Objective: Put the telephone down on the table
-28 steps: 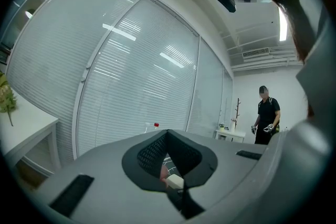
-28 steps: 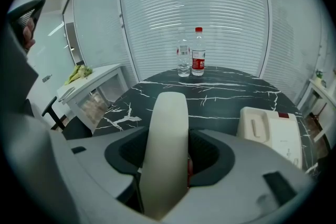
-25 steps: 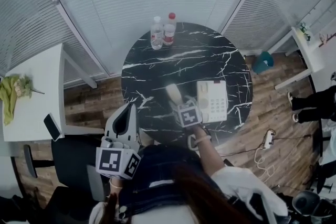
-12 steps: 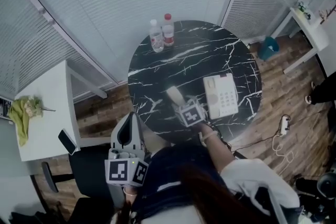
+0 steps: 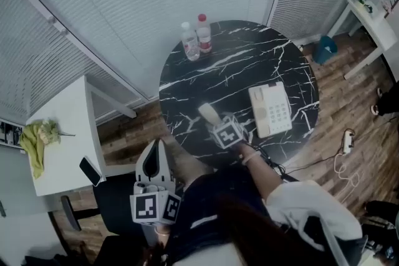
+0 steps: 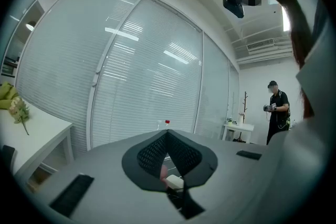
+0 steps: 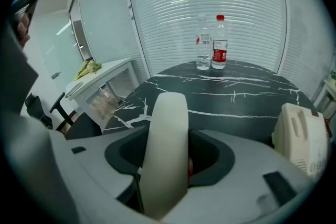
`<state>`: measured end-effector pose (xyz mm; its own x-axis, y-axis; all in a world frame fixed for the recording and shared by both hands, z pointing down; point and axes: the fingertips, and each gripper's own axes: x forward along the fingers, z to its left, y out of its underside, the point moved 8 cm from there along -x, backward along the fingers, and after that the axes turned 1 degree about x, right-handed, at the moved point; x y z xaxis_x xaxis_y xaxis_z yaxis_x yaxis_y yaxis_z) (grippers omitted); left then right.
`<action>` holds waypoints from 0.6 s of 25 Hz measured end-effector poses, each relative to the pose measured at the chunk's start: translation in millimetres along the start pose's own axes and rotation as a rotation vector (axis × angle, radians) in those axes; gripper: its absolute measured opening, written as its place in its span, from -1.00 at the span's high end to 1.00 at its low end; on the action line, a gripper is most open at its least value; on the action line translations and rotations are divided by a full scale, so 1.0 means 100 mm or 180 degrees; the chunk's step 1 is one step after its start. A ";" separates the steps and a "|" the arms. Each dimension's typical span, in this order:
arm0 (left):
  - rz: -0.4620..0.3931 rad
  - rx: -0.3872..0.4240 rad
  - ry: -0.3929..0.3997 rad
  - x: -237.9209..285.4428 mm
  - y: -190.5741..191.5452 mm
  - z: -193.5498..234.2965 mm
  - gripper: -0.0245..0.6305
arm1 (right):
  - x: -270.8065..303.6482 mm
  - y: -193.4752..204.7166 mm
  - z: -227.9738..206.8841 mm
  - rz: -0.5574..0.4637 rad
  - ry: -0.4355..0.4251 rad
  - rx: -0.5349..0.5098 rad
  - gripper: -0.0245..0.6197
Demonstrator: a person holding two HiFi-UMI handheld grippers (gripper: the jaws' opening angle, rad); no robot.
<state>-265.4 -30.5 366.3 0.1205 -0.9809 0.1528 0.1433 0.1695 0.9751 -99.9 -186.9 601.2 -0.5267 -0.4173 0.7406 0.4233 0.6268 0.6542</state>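
right tool (image 5: 216, 124) clamped on handset (image 5: 206, 112) over table (image 5: 249, 59), forearm (image 5: 257, 166) outstretched; left tool (image 5: 156, 149) closed, empty, low

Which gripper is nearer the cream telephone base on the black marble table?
Right. The right gripper holds the cream handset beside the telephone base; the left gripper hangs off the table.

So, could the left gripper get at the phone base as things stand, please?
Probably not directly: the left gripper hangs off the table, and the right gripper, shut on the handset, sits between it and the phone base.
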 end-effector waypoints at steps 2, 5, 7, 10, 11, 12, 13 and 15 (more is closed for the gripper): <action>0.0015 0.0001 -0.0028 -0.03 0.01 0.00 0.89 | 0.02 0.01 0.03 0.0018 -0.0031 -0.0017 0.20; 0.0037 0.0015 -0.0054 -0.04 0.02 0.02 0.89 | 0.06 0.02 0.07 0.0056 -0.0047 -0.0059 0.20; 0.0042 0.0023 -0.0060 -0.04 0.03 0.02 0.89 | 0.07 0.02 0.08 0.0062 -0.0054 -0.0065 0.20; 0.0061 0.0037 -0.0078 -0.08 0.04 0.00 0.89 | 0.07 0.04 0.10 0.0067 -0.0041 -0.0095 0.20; 0.0062 0.0042 -0.0083 -0.09 0.04 -0.01 0.89 | 0.07 0.04 0.10 0.0070 -0.0036 -0.0111 0.20; 0.0063 0.0048 -0.0090 -0.10 0.04 -0.01 0.89 | 0.08 0.04 0.10 0.0071 -0.0033 -0.0123 0.20; 0.0067 0.0054 -0.0098 -0.11 0.05 -0.01 0.89 | 0.09 0.04 0.11 0.0073 -0.0033 -0.0131 0.20; 0.0078 0.0057 -0.0119 -0.12 0.05 0.00 0.89 | 0.10 0.04 0.13 0.0088 -0.0050 -0.0135 0.20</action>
<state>-266.5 -17.5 369.7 0.0869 -0.9794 0.1824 0.1229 0.1923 0.9736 -113.0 -180.3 609.2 -0.5256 -0.3896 0.7563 0.4685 0.6095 0.6396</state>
